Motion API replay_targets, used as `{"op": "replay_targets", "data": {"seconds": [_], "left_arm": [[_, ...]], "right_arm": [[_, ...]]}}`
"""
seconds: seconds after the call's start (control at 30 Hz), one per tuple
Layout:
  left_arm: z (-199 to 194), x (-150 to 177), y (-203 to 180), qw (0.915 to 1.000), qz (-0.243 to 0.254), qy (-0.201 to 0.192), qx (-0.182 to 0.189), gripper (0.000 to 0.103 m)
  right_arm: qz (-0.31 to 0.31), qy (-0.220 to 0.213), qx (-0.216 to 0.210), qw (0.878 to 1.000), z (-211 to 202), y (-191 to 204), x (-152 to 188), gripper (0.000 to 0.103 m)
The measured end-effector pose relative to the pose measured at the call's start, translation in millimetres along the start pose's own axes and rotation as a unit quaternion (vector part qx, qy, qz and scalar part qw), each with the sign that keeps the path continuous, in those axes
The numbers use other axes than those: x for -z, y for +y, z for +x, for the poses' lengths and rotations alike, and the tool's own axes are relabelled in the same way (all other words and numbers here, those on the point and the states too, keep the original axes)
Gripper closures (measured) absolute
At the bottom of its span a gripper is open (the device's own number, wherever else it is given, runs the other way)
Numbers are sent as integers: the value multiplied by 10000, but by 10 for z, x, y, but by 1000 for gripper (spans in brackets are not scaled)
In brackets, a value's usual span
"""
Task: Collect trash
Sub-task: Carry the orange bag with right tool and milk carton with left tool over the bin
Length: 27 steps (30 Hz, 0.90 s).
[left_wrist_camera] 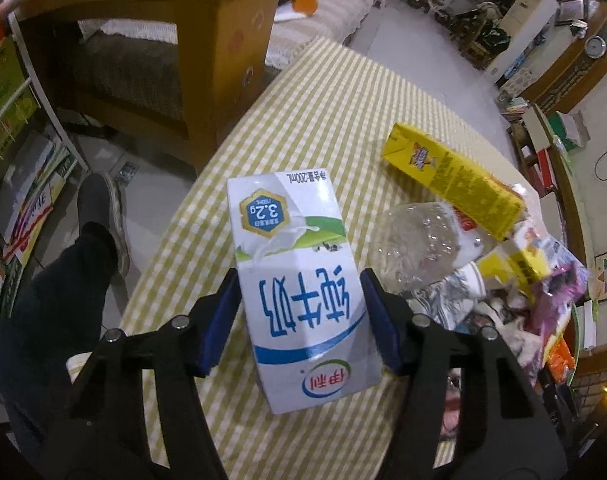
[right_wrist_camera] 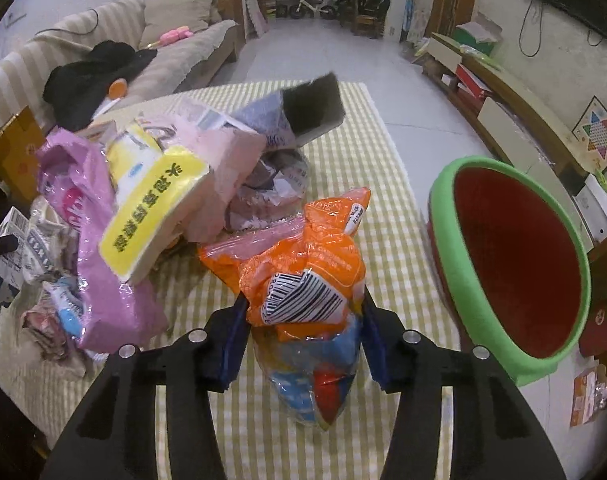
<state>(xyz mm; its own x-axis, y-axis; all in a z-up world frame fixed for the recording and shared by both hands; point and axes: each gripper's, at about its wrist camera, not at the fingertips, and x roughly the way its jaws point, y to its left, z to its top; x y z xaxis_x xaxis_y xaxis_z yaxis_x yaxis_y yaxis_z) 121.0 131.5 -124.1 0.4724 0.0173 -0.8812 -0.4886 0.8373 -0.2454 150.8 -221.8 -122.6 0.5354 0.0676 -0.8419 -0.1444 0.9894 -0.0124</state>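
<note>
Left tongs clenched on white milk carton, long axis 12-to-6, print upside down, above checked tabletop. Right tongs clamped on crumpled orange snack bag. Empty red bin at 3 o'clock.

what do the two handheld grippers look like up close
Both match: the left gripper and right gripper have matte black angular fingers with slot cutouts, round silver pivot bolts, and flat blue pads on the inner faces. No cables, markings or sleeves show.
</note>
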Motion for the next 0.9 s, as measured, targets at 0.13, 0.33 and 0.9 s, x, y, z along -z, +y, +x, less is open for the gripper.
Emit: {"op": "replay_targets", "data": {"seconds": [0.13, 0.33, 0.9], "left_arm": [[-212, 46, 13, 9999, 52, -135, 95, 45], [-616, 121, -112, 9978, 386, -464, 271, 45], [-1275, 414, -1396, 9685, 1945, -702, 1384, 45]], "right_arm": [[31, -115, -52, 9999, -192, 0, 55, 55], [130, -451, -128, 9988, -578, 4, 83, 55], [611, -1275, -96, 9899, -1263, -630, -75, 55]]}}
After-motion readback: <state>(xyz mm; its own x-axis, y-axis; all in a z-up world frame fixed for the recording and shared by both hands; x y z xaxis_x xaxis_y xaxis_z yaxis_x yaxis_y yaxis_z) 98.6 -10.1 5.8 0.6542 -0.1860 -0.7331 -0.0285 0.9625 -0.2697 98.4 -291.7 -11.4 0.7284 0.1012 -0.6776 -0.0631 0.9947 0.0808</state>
